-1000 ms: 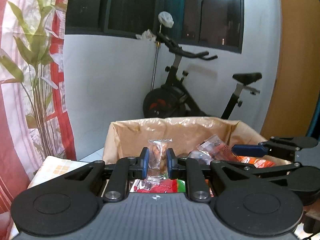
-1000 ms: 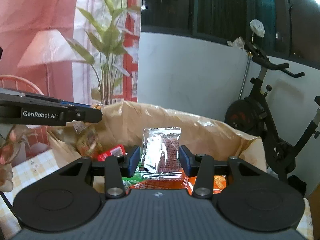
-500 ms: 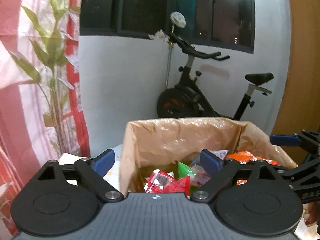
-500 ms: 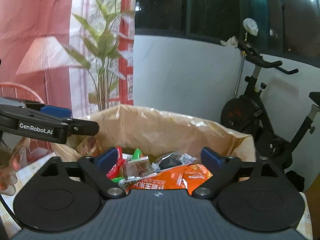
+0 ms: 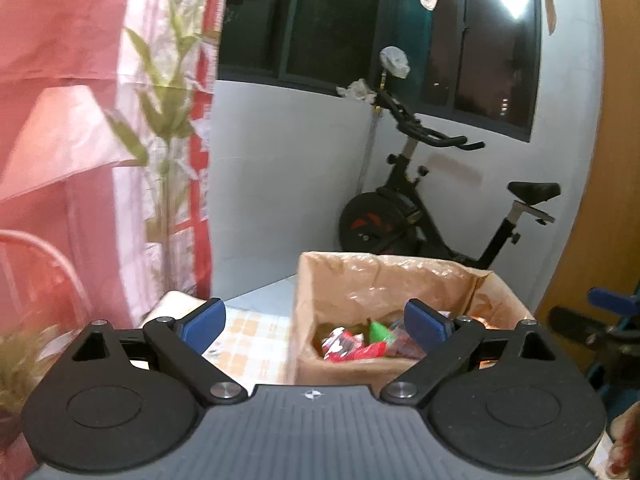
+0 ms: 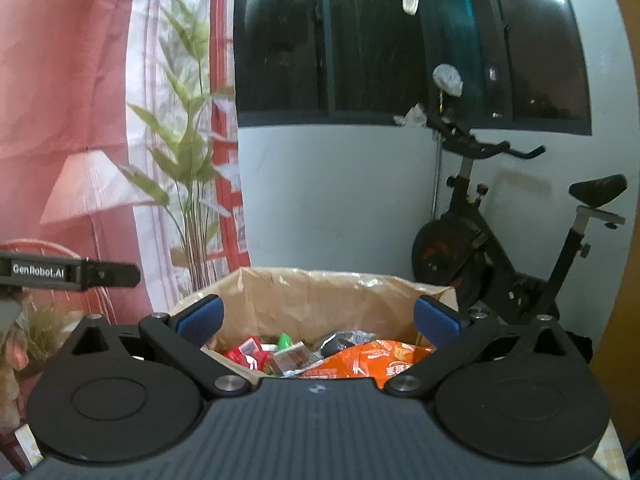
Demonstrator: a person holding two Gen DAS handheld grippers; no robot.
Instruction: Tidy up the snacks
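Step in hand, as I read it: drop-off done, both grippers clear of the box and due for a fresh pick. Left gripper [image 5: 316,320] has just been opening & now stands wide w/ nothing between the blue pads; right gripper [image 6: 318,318] likewise, jaws spread, empty.

The snacks [image 6: 320,354] lie inside the cardboard box [image 6: 320,296], lined w/ crinkly film: red packets near left, a green one mid, a clear-wrapped dark piece, a big orange bag [image 6: 372,362] on the near right. In the left wrist view the box [image 5: 340,280] sits right of centre, red & green packets [image 5: 356,344] visible in it.

Next move prob calls for turning away to find 1 more loose snack per gripper; none shows outside the box, so where they lie can't be told.

Surface: table w/ orange-checked cloth [image 5: 248,340] left of the box. Room: pink/red curtain w/ leaf print [image 6: 100,120] far left, dark window [image 6: 400,40], white wall, exercise bike [image 6: 500,240] far right. Other gripper's arm [image 6: 68,274] pokes in at left.
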